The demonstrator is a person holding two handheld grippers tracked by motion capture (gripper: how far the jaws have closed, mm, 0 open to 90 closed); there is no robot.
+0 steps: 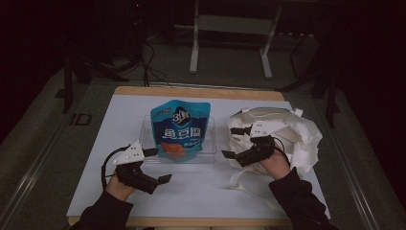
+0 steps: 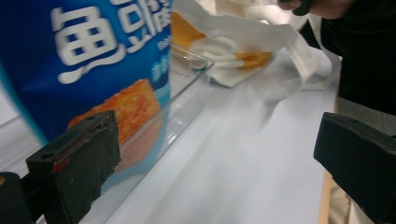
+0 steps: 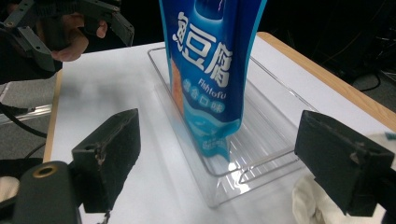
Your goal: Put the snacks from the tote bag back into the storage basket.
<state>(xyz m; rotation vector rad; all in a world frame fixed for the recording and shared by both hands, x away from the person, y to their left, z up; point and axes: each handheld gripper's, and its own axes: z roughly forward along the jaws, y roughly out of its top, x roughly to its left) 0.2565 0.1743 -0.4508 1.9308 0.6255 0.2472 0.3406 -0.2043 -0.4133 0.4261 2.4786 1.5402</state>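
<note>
Both claws gape wide (empty): left claw [image 1: 160, 165], right claw [image 1: 231, 142].

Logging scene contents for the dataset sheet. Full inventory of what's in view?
snack pouch: 1, blue with white lettering, standing in the tray, table centre
tray: 1, clear plastic, table centre
cloth bag: 1, white, crumpled, right of the tray
table cover: 1, white, over a wooden tabletop
frame: 1, pale, on the floor behind the table
left gripper: 1, black with grey plate, open, front left of the tray
right gripper: 1, black, open, at the bag's left edge
</note>
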